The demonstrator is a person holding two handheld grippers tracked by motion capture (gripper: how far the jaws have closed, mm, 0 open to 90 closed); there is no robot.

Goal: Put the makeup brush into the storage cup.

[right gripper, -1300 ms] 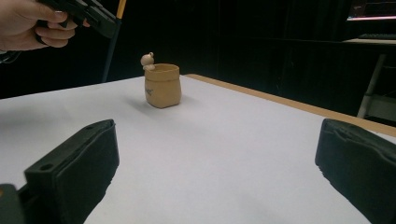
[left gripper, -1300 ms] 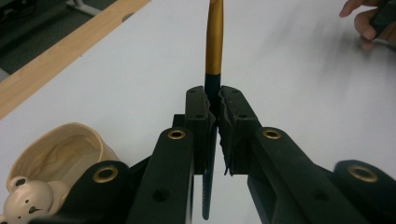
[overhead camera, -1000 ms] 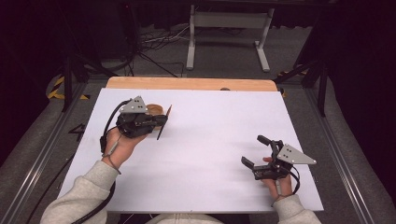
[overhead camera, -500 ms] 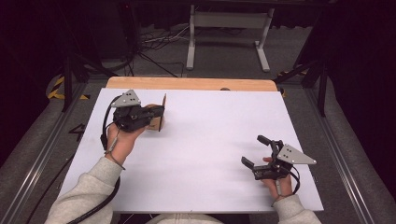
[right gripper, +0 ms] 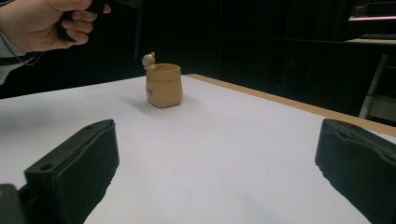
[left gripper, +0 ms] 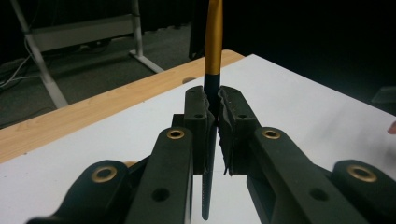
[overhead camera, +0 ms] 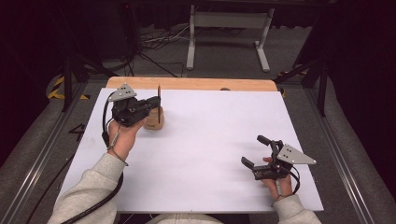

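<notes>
A white table [overhead camera: 201,154] with a wooden far edge stands in a dark room. Near, at 4 o'clock, the right claw [overhead camera: 256,151] rests low with its jaws spread wide, nothing between them. Farther, at 10 o'clock, the left claw [overhead camera: 156,103] is pinching a thin pen [left gripper: 213,56], black with a gold barrel, held upright. Just beside it a small tan pot [right gripper: 163,85] sits on the table, a little figure on its rim.

A white table top [overhead camera: 210,140] with a wooden far edge [overhead camera: 196,84]; beyond it, a grey metal stand [overhead camera: 229,28] and floor cables [overhead camera: 154,42].
</notes>
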